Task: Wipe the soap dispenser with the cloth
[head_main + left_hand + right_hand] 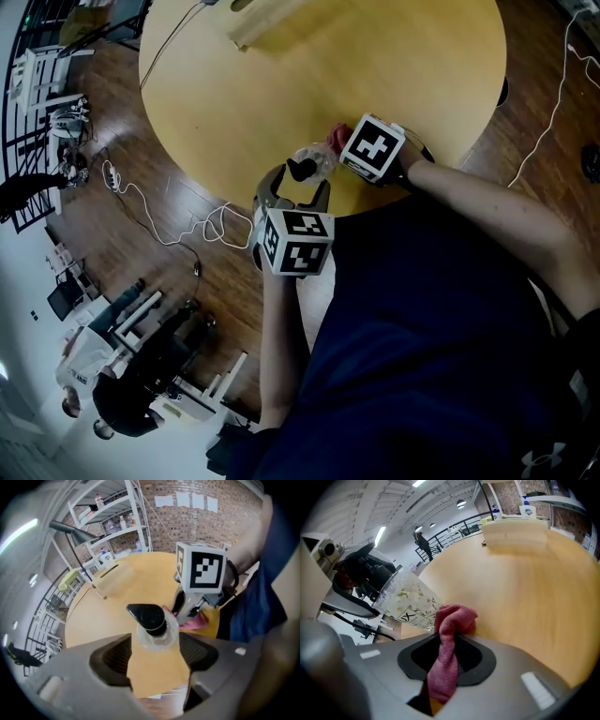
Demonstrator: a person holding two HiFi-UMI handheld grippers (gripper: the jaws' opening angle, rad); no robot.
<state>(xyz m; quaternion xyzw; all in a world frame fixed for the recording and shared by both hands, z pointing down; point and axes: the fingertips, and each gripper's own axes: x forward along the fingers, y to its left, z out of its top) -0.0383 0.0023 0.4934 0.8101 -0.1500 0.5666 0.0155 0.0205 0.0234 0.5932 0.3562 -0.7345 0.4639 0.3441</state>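
Note:
A clear soap dispenser [317, 161] with a black pump [147, 616] hangs tilted over the near edge of the round yellow table [375, 56]. My left gripper [295, 194] is shut on it, one jaw on each side of its shoulder [157, 639]. In the right gripper view the leaf-printed bottle [410, 603] leans up to the left. My right gripper [450, 641] is shut on a red cloth [452, 620]. The cloth's bunched end touches the bottle's side. In the left gripper view the cloth [198, 622] shows just behind the bottle, under the right gripper [186, 607].
A pale wooden block [267, 26] lies at the table's far side. White cables [178, 225] trail over the wood floor to the left. Chairs and a seated person [122, 394] are at the lower left. Shelves [112, 522] stand beyond the table.

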